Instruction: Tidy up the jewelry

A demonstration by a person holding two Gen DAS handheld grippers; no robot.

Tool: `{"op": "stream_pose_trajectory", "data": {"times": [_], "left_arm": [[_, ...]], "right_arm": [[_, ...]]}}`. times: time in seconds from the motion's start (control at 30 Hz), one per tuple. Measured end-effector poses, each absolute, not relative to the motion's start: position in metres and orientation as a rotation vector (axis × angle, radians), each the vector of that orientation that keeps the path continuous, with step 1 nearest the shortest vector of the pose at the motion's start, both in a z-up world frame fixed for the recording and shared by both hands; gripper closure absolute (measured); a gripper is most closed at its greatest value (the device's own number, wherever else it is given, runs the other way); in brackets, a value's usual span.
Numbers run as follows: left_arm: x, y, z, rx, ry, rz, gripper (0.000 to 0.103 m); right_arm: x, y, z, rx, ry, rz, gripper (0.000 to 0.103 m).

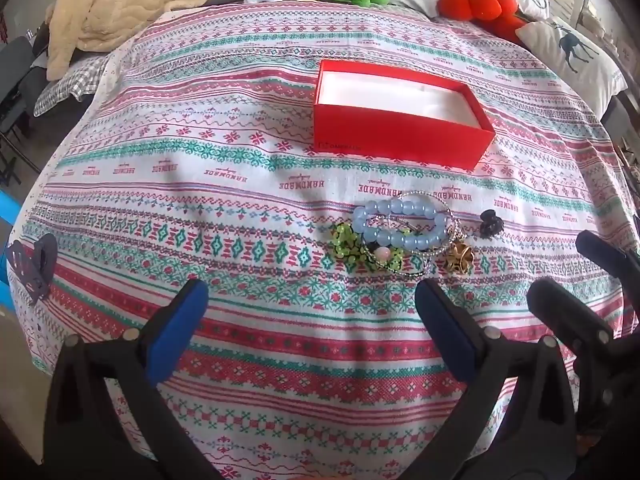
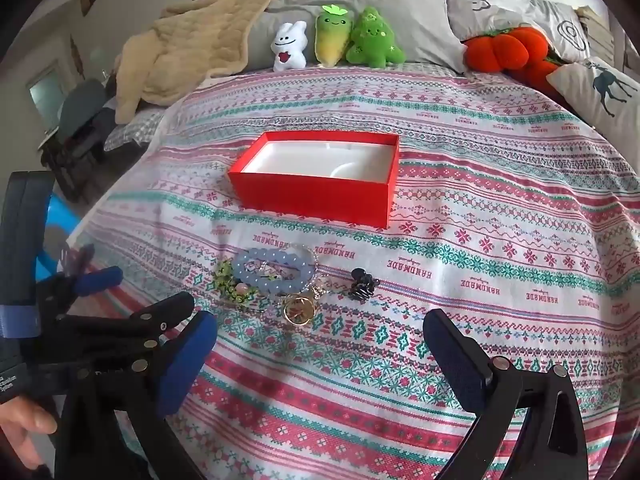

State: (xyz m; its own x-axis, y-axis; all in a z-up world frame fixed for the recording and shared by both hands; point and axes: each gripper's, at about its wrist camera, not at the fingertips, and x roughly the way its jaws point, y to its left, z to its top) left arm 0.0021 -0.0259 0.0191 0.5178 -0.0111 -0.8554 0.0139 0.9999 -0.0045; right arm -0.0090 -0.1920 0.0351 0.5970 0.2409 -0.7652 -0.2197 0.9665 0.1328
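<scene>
An open red box (image 1: 394, 142) with a white lining stands on the patterned bedspread; it also shows in the right wrist view (image 2: 316, 198). In front of it lies a jewelry pile: a blue bead bracelet (image 1: 400, 222) (image 2: 274, 272), green beads (image 1: 348, 240) (image 2: 230, 280), a gold flower piece (image 1: 460, 258) (image 2: 299, 310) and a small black clip (image 1: 491, 222) (image 2: 362, 284). My left gripper (image 1: 312, 300) is open and empty, just before the pile. My right gripper (image 2: 320, 332) is open and empty, near the gold piece. The right gripper also shows in the left wrist view (image 1: 580, 276).
Plush toys (image 2: 340, 38), an orange plush (image 2: 508, 50), pillows (image 2: 600, 92) and a beige blanket (image 2: 188, 44) line the bed's head. A dark card (image 1: 34, 266) lies at the bedspread's left edge. A chair (image 2: 78, 128) stands beside the bed.
</scene>
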Motion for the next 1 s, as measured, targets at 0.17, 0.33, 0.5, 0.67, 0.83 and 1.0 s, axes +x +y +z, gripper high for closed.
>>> {"op": "stream_pose_trajectory", "data": {"times": [0.17,0.33,0.5,0.67,0.83,1.0], "left_arm": [[0.0033,-0.0239,0.0174,-0.022,1.038,-0.026,0.000],[0.0042,-0.0237,0.0177,-0.037,1.043,-0.031,0.000],[0.0046,-0.0236,0.0175,-0.040,1.046,-0.040,0.001],[0.0047,-0.0210,0.0177,-0.057,1.043,-0.034,0.001],[0.0053,-0.0192,0.0167,-0.062,1.044,-0.030,0.001],[0.0055,-0.0186,0.0166,-0.068,1.049,-0.035,0.005]], "right_arm": [[-0.0091,-0.1921,0.0351,0.019,0.891,0.263,0.000],[-0.0124,-0.1895,0.0367,0.001,0.883,0.255,0.000],[-0.0090,-0.1907,0.0348,-0.001,0.892,0.246,0.000],[-0.0095,-0.1886,0.0367,-0.014,0.887,0.240,0.000],[-0.0095,-0.1900,0.0378,-0.018,0.891,0.232,0.000],[-0.0091,-0.1879,0.0363,-0.005,0.906,0.245,0.000]]}}
